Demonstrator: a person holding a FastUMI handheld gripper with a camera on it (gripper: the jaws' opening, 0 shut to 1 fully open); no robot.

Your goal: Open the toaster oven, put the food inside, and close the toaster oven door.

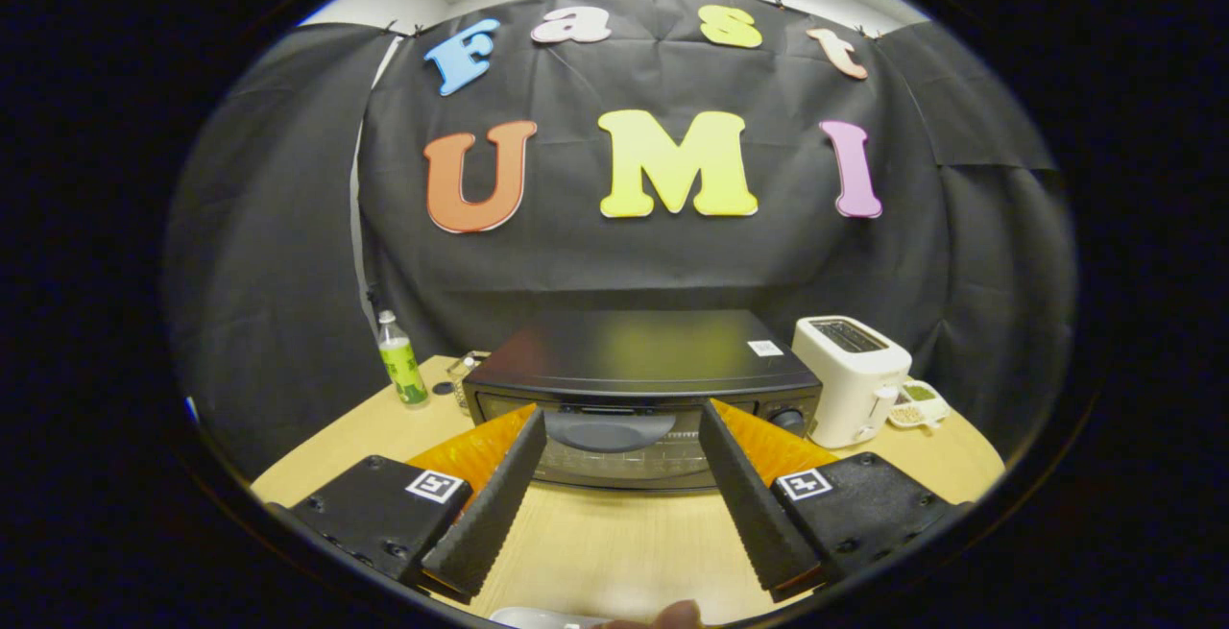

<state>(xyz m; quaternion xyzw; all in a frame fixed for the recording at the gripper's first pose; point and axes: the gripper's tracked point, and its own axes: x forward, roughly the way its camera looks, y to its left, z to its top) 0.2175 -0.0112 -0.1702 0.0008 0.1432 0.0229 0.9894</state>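
A black toaster oven (641, 360) stands on the wooden table (614, 552), straight ahead of my fingers. Its glass door (614, 456) is closed, with a wide dark handle (610, 429) near the top and a knob (789, 418) on the right. My gripper (622, 420) is open, fingers spread wide, their tips level with the door front on either side of the handle. Nothing lies between them. A pale rounded edge (538, 617), maybe a plate, shows just below the fingers, partly hidden.
A white slot toaster (851, 377) stands right of the oven, with a small dish of food (919, 404) beside it. A green-labelled bottle (401, 360) and a small glass jar (465, 370) stand left of the oven. Black cloth walls the booth behind.
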